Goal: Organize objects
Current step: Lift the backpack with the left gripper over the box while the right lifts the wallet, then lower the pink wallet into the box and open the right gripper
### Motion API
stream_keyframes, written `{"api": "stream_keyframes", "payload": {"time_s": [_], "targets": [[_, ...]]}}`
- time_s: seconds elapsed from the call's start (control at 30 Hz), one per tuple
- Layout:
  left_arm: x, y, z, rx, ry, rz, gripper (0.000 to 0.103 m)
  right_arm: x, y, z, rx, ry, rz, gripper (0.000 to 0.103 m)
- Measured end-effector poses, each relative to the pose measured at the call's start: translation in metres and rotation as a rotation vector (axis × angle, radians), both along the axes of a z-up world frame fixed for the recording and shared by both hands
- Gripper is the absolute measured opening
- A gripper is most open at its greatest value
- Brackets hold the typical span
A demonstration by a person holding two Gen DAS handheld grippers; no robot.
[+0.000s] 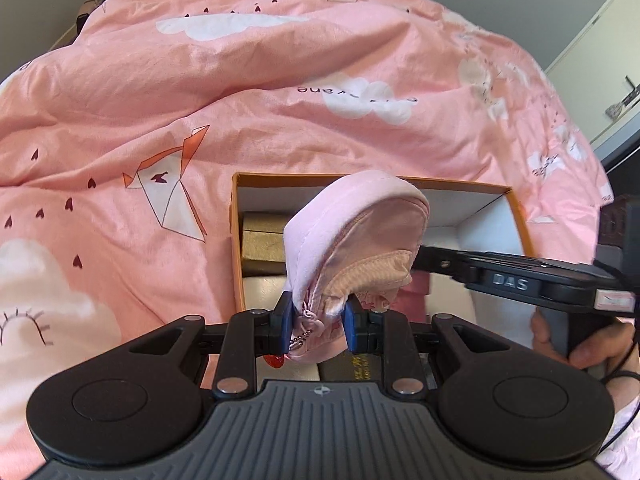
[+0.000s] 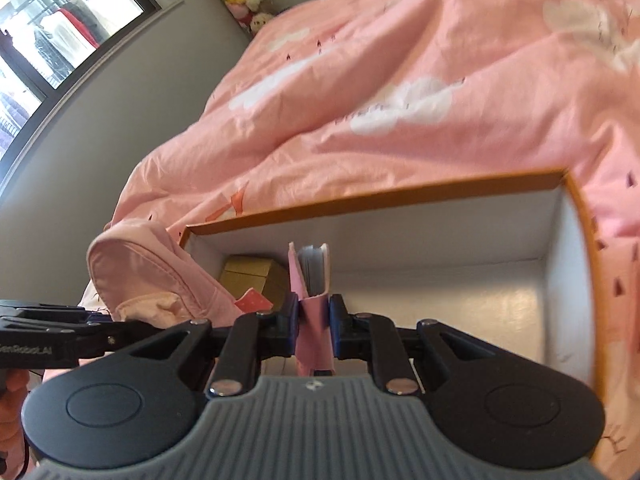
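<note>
Daylight fills both views, bright and soft. In the right view the window (image 2: pixel 60 28) at 10 o'clock is overexposed. That view is smeared by motion blur, worst on the duvet (image 2: pixel 400 100); the left is sharp. Fisheye bending curves the box (image 1: pixel 520 216) rims, and corners vignette black.

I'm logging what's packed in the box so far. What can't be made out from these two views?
- Left wrist: the pink pouch held by the left gripper covers the middle of the orange box.
- Left wrist: gold lettering on a dark item, cut off by the gripper body.
- Right wrist: the pink booklet in the right gripper is blurred; cover unreadable.
</note>
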State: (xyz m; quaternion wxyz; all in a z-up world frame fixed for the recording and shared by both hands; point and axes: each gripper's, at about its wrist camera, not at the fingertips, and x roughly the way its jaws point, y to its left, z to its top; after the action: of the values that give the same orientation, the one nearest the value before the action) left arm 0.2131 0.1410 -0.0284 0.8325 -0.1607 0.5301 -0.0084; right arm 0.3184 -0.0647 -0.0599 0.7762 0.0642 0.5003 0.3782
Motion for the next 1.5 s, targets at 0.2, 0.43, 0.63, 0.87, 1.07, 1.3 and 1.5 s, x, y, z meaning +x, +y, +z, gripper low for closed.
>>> {"api": "stream_keyframes", "payload": {"time_s": [0.2,0.43,0.63,0.87,1.07,1.3,1.5], "targets": [[0.011,0.005,-0.004,0.008,0.011,0.000,0.028,0.016,0.020,-0.033,-0.003,0.113,-0.002,0.017],[0.017,0.009,-0.004,-0.003,0.013,-0.001,0.028,0.026,0.030,-0.049,-0.066,0.149,-0.026,0.017],[0.016,0.012,-0.006,-0.025,0.018,0.002,0.028,0.030,0.035,-0.067,-0.113,0.229,-0.084,0.022],[0.020,0.010,-0.014,-0.061,0.049,-0.010,0.028,0.030,0.031,-0.071,-0.135,0.216,-0.099,0.029],[0.033,-0.006,-0.033,-0.119,0.102,-0.061,0.028,0.020,0.003,-0.041,-0.146,0.100,-0.098,0.029],[0.053,-0.012,-0.066,-0.175,0.215,-0.086,0.029,0.006,-0.020,-0.019,-0.116,0.040,-0.085,0.029],[0.063,-0.010,-0.071,-0.163,0.199,-0.087,0.034,0.002,-0.015,-0.019,-0.056,0.050,-0.045,0.032]]}}
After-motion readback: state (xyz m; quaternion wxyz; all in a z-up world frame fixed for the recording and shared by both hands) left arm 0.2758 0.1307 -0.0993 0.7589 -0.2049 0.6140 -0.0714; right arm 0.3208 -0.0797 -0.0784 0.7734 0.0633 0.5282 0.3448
